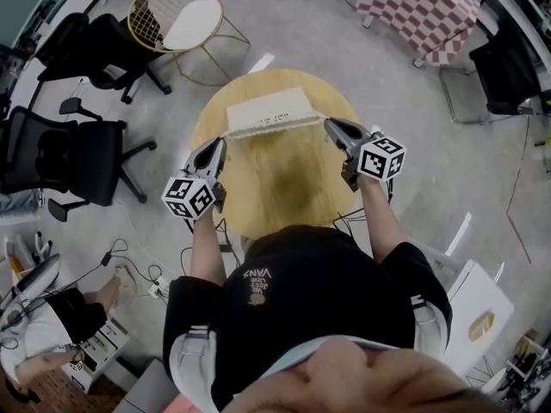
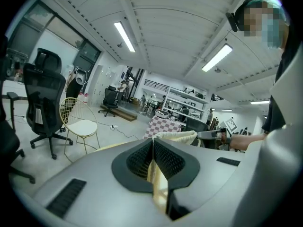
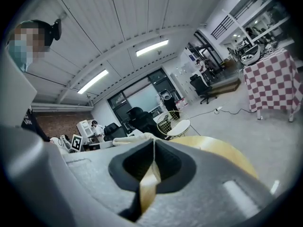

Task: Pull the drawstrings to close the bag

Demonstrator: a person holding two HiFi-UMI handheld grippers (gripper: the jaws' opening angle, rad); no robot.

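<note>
A flat cream drawstring bag (image 1: 269, 113) hangs over the far half of the round wooden table (image 1: 275, 196), held up by its top corners. My left gripper (image 1: 219, 144) is at the bag's left corner. In the left gripper view its jaws (image 2: 153, 145) are shut on a cream drawstring (image 2: 159, 186), with the bag's gathered top edge (image 2: 177, 136) just beyond. My right gripper (image 1: 330, 125) is at the right corner. Its jaws (image 3: 154, 151) are shut on the other cream drawstring (image 3: 148, 183), with the bag's top (image 3: 137, 137) beyond them.
A gold wire chair (image 1: 176, 15) stands beyond the table. Black office chairs (image 1: 60, 153) stand to the left and a checkered table (image 1: 422, 7) at the far right. A white box (image 1: 478, 308) sits near my right side. Cables lie on the floor (image 1: 129, 261).
</note>
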